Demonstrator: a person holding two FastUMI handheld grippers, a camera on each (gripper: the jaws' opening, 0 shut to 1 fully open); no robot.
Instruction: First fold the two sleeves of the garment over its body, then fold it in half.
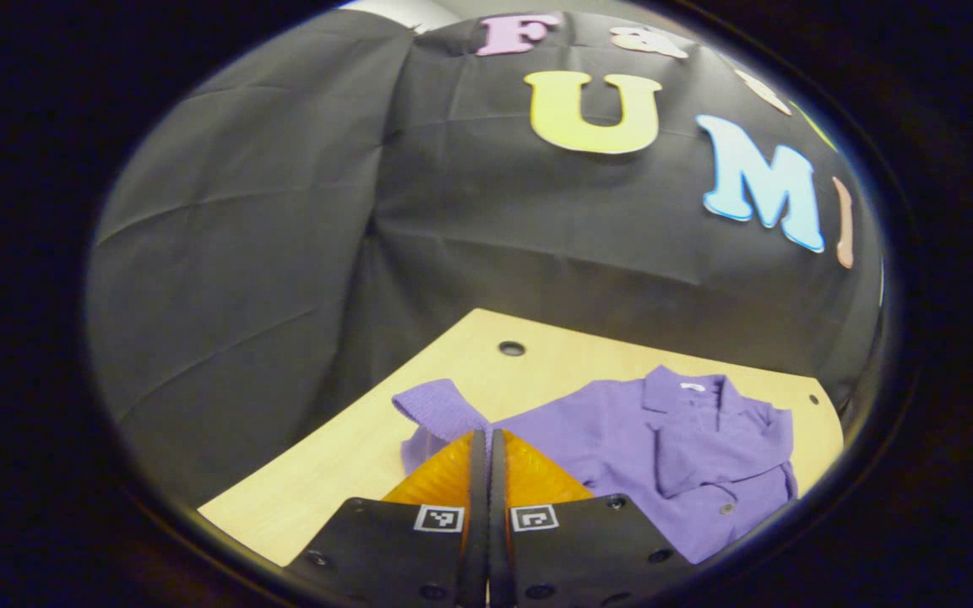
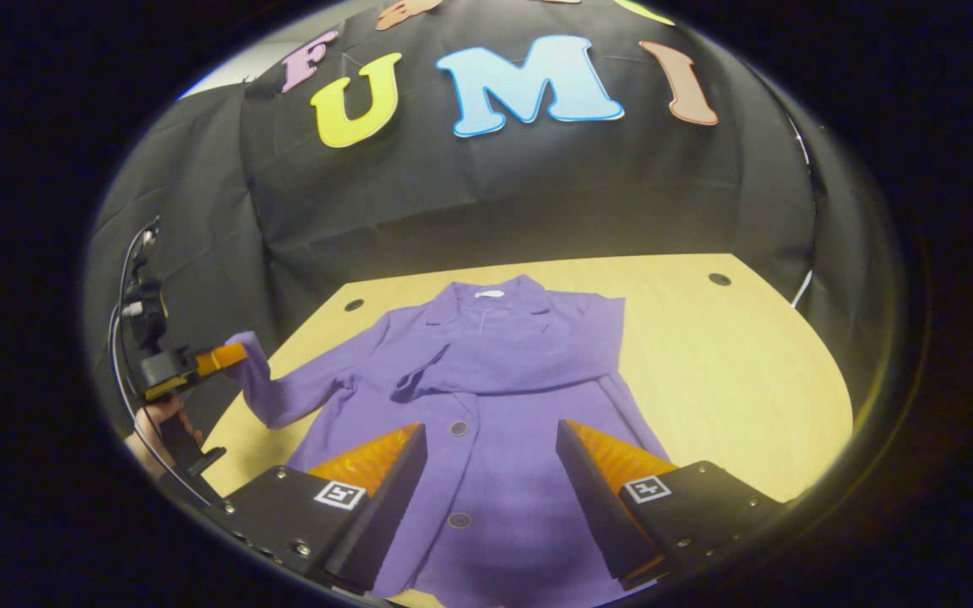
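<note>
Purple jacket (image 2: 486, 397) lying face up on my pale wooden desk (image 2: 706, 355), collar toward the black cloth wall at the top of the right gripper view, buttons down the middle. One sleeve (image 2: 537, 350) lies folded across the chest. The other sleeve (image 2: 284, 393) stretches to the left of the frame, its cuff raised off the desk and pinched by my left gripper (image 2: 229, 356), held by my hand (image 2: 157, 431) at the lower left. In the left gripper view, my left gripper's fingers (image 1: 476, 473) are pressed together on that cuff. My right gripper (image 2: 491, 460) hovers over the jacket's lower front, fingers spread apart, holding nothing.
</note>
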